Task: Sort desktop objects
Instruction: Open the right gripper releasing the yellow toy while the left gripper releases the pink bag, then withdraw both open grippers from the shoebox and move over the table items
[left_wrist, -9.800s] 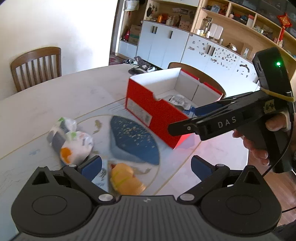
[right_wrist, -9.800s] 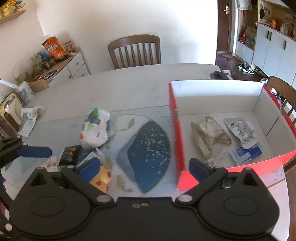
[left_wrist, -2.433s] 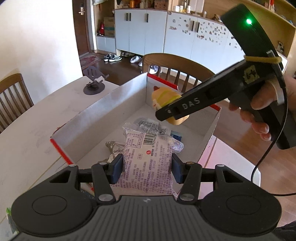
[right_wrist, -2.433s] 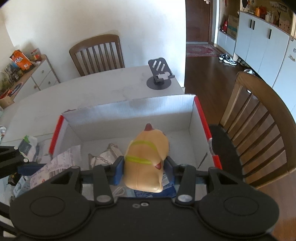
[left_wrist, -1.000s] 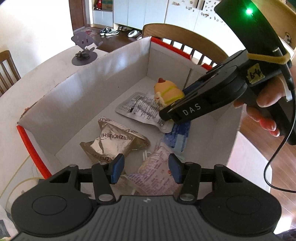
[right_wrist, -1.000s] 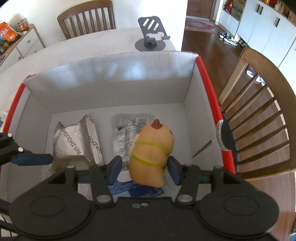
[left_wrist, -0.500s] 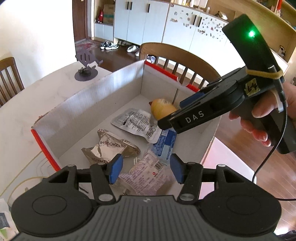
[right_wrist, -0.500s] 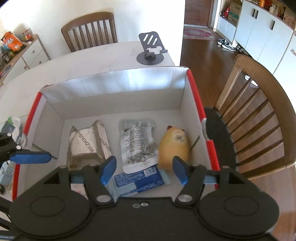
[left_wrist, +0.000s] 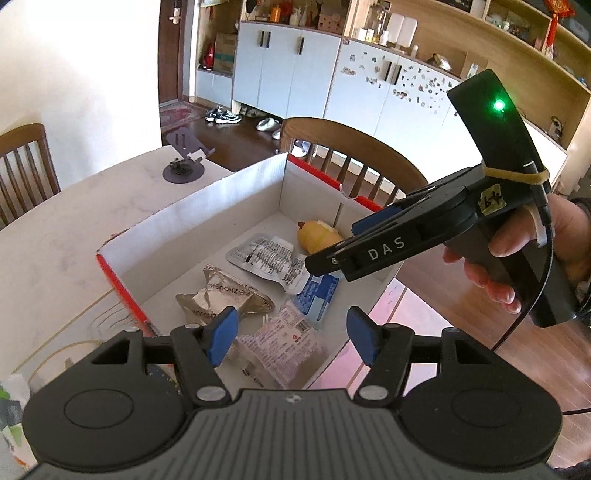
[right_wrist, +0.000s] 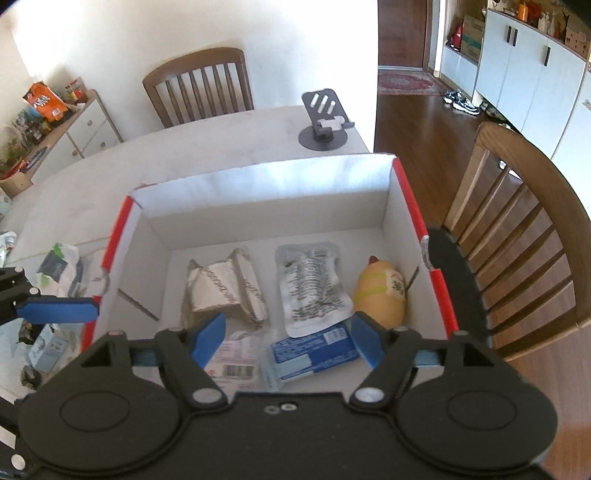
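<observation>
Hovering above the near end of the red-edged cardboard box (right_wrist: 412, 218), the right gripper (right_wrist: 288, 338) has its blue fingers (right_wrist: 208, 338) spread wide with nothing between them. Just under and ahead of those fingers lie a blue packet (right_wrist: 314, 350) and a pale printed snack bag (right_wrist: 232, 356). Beyond them sit a crumpled silver foil bag (right_wrist: 225, 290) toward the left finger, a flat clear printed pouch (right_wrist: 312, 284) straight ahead, and a yellow duck toy (right_wrist: 380, 295) toward the right finger, close against the box's right wall. The left gripper (left_wrist: 291, 338) also hangs over the box with its fingers (left_wrist: 223, 332) spread and empty, the snack bag (left_wrist: 284, 341) below the gap. Farther off, past the box, a dark phone stand (right_wrist: 323, 125) rests on the white bench (right_wrist: 221, 144), with a wooden chair (right_wrist: 199, 85) behind it. Left of the box, outside it, several wrapped items (right_wrist: 59, 266) lie on the bench.
</observation>
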